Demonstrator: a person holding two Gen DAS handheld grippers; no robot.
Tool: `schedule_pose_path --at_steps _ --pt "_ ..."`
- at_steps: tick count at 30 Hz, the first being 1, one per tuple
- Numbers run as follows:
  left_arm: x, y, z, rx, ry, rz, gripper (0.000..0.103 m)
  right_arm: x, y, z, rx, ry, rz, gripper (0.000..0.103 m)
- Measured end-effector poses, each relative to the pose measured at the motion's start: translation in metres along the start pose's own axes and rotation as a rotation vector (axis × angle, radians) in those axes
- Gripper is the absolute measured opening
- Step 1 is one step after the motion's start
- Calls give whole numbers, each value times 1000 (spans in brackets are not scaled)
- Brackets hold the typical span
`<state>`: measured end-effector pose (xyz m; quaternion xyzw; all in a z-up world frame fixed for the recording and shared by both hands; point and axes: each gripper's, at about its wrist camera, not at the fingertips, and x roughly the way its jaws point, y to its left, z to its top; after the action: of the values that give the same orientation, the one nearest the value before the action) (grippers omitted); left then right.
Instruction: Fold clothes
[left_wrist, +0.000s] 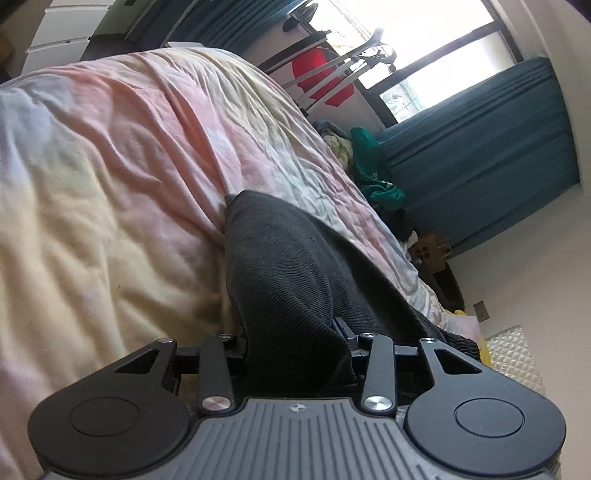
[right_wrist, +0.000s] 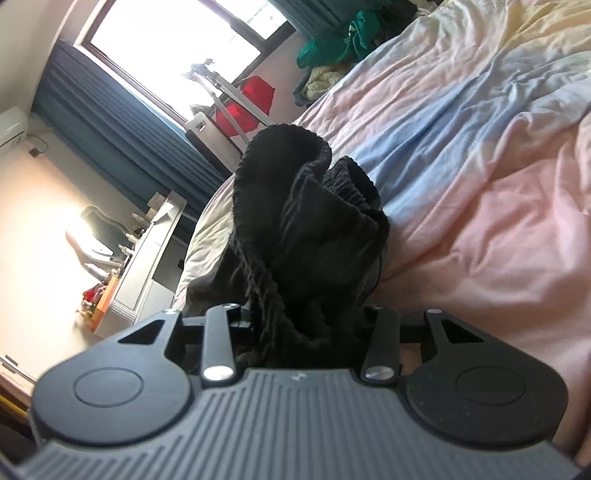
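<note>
Dark cloth covers the fingertips of both tools, so how far the jaws stand apart cannot be read directly, yet each visibly has the dark garment (left_wrist: 295, 266) bunched between its 2 fingers. From the left gripper (left_wrist: 299, 350) the fabric runs forward as a flat grey-black panel over the pastel quilt (left_wrist: 110, 166); from the right gripper (right_wrist: 306, 325) its ribbed waistband (right_wrist: 332, 184) stands up in a crumpled loop just ahead. Beyond lie a green clothes heap (left_wrist: 376, 177), teal curtains (left_wrist: 480, 147) and a red garment (right_wrist: 251, 103) by the window.
</note>
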<state>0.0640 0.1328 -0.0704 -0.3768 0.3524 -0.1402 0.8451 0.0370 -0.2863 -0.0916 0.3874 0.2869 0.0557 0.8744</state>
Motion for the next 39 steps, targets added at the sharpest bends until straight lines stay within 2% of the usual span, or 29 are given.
schedule_pose_path --at_steps 5,9,12,16,22,27,30,33,35,37,39 --pt "-7 -38 -6 37 -8 5 40 -19 -3 19 37 8 -3 44" --pt "16 -83 -2 55 23 -6 40 -35 -20 54 91 -8 7 44" --pt "52 -125 -5 88 40 -31 40 -48 -44 89 141 -44 4 44" --pt "125 -187 -22 141 89 -69 40 -64 -90 138 201 -123 -21 44" --pt "262 -276 -50 225 219 -113 40 -75 -168 212 281 -230 -98 44" --pt "375 -333 -66 267 297 -154 40 -72 -231 261 342 -322 -155 44" --pt "421 -352 -71 294 302 -211 40 -68 -261 276 366 -418 -142 44" --pt "455 -347 -83 300 295 -257 40 -61 -281 268 340 -539 -116 44" --pt "473 -330 -91 282 321 -238 41 -51 -293 255 349 -553 -131 44" --pt "494 -306 -101 238 365 -178 43 -39 -304 239 365 -539 -162 45" --pt "503 -286 -107 198 375 -188 46 -30 -314 221 386 -527 -181 46"
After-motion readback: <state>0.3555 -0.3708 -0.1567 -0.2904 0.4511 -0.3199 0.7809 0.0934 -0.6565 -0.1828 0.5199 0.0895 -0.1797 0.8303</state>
